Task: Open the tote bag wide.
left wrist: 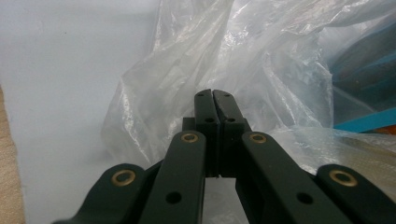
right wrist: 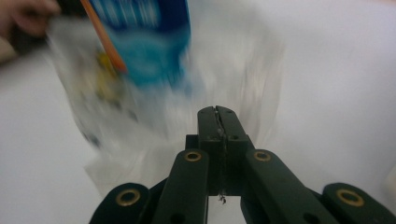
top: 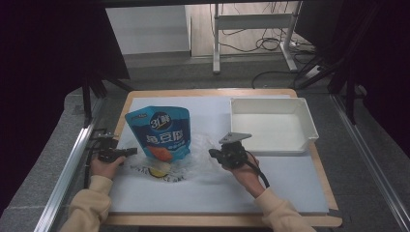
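Plastic bag [top: 193, 162], clear and crinkly, is lying on the white surface [top: 212, 193] around the foot of a blue snack pouch [top: 162, 133], with a white tray [top: 270, 123] well apart. Left gripper [left wrist: 213, 93] is pinching a fold of its film, jaws together. Right gripper [right wrist: 217, 111], jaws together, is pointing at its blurred edge. It looks light, limp and slippery; its rim seems the best hold.

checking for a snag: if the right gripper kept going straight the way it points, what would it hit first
Most likely the clear plastic bag, crumpled right ahead of the right gripper, whose jaws are shut. The blue snack pouch stands behind it, up and to the left. The view is blurred, so depth is uncertain.
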The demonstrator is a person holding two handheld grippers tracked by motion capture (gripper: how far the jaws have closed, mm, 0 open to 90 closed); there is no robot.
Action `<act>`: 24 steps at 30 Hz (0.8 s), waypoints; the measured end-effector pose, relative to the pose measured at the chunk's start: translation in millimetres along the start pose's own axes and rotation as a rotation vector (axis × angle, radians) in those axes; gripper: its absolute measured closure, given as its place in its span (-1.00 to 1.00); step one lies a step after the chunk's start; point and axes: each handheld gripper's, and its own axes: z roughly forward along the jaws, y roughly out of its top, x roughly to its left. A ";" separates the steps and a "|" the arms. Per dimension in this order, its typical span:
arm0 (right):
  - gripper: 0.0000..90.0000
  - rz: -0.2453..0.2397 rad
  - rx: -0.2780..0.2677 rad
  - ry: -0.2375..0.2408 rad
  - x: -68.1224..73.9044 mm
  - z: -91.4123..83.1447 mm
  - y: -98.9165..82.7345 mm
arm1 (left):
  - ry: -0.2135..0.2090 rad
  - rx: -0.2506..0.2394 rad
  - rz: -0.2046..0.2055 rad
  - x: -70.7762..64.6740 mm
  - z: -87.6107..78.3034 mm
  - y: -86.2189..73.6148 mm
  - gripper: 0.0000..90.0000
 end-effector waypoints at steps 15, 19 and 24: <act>0.97 0.082 0.029 -0.154 -15.0 72.7 22.5 | -0.005 0.001 0.004 0.5 0.4 0.3 0.99; 0.97 0.094 0.069 -0.192 -19.8 81.5 4.4 | -0.003 0.000 0.005 0.1 0.4 0.3 0.99; 0.97 0.111 0.095 -0.192 -28.2 83.8 -9.6 | 0.003 -0.001 0.005 -0.7 0.4 0.1 0.99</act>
